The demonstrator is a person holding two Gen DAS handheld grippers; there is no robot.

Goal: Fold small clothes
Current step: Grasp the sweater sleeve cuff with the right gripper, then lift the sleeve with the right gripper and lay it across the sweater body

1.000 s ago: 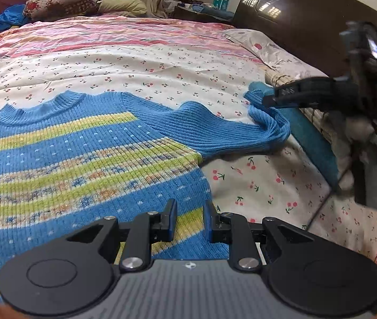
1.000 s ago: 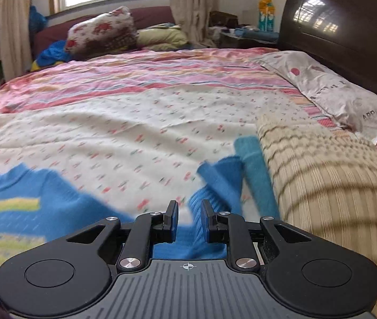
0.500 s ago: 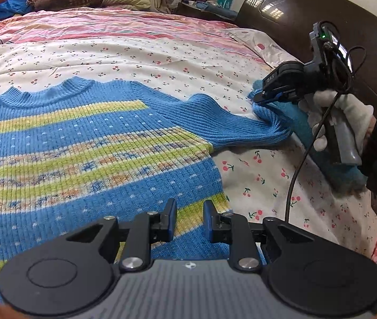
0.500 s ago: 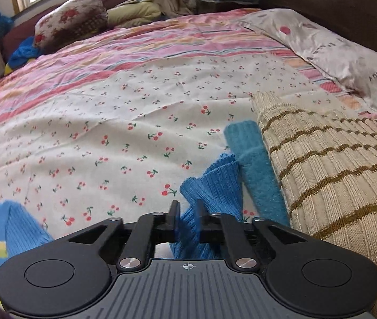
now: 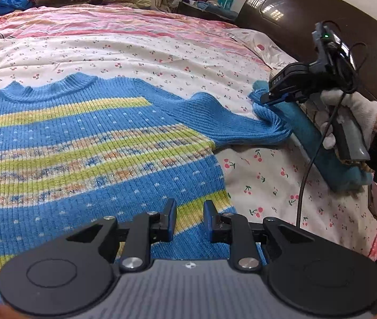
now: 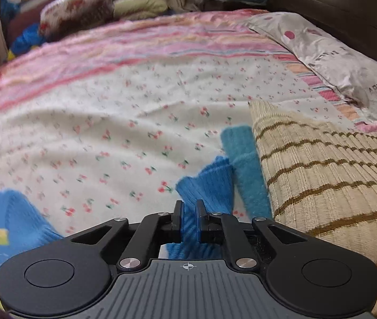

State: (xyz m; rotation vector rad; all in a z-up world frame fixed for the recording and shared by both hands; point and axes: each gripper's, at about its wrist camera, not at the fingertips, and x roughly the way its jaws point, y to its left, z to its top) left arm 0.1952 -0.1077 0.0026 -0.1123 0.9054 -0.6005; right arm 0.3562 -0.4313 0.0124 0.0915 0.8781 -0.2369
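Lying flat on the cherry-print bedsheet is the blue striped sweater. The right gripper pinches its sleeve cuff, jaws easing apart slightly. The left gripper hovers over the hem, slightly parted, holding nothing.

Was a wide bed under a cream cherry-print sheet, pink-striped toward the far side. Bore a blue ribbed knit sweater with yellow-green stripes laid flat, one sleeve stretched toward a folded teal fuzzy cloth, itself just beside a folded beige knit with brown stripes. Carried also a pale dotted pillow by the dark headboard and a floral cushion at the far edge.
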